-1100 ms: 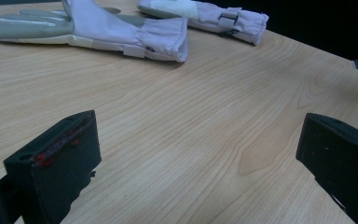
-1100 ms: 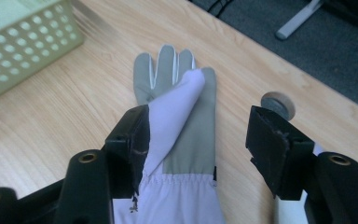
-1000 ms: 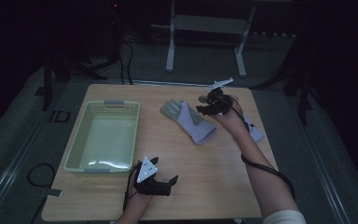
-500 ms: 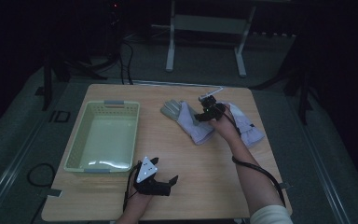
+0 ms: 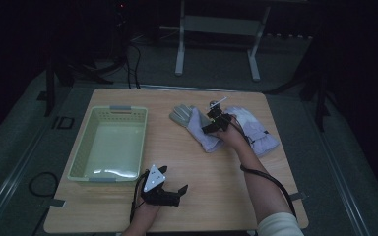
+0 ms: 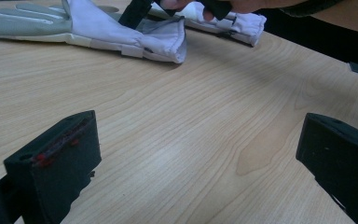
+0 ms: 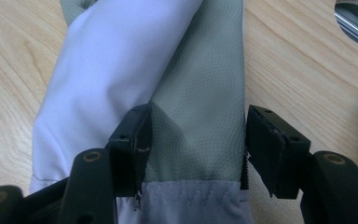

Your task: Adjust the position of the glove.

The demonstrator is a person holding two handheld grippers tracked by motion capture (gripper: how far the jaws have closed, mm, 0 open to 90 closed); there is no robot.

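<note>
A white glove with grey fingers (image 5: 199, 135) lies flat at the middle of the wooden table (image 5: 216, 187). A second white glove (image 5: 260, 136) lies just right of it. My right gripper (image 5: 209, 130) points down onto the first glove. In the right gripper view its jaws stand on either side of a grey strip of that glove (image 7: 200, 93); they have just been opening a little and do not pinch it, so the right gripper (image 7: 196, 144) is open. My left gripper (image 5: 173, 179) rests near the front edge, open and holding nothing (image 6: 200, 154), facing the gloves (image 6: 98, 28).
A pale green plastic basket (image 5: 120, 109) with nothing in it stands on the left half of the table. Bare wood lies between the left gripper and the gloves. A cable trails from the right forearm. Behind the table stands a metal frame (image 5: 182, 44).
My right gripper has come down from above the gloves and moved left, onto the left glove. The left gripper has stayed where it was.
</note>
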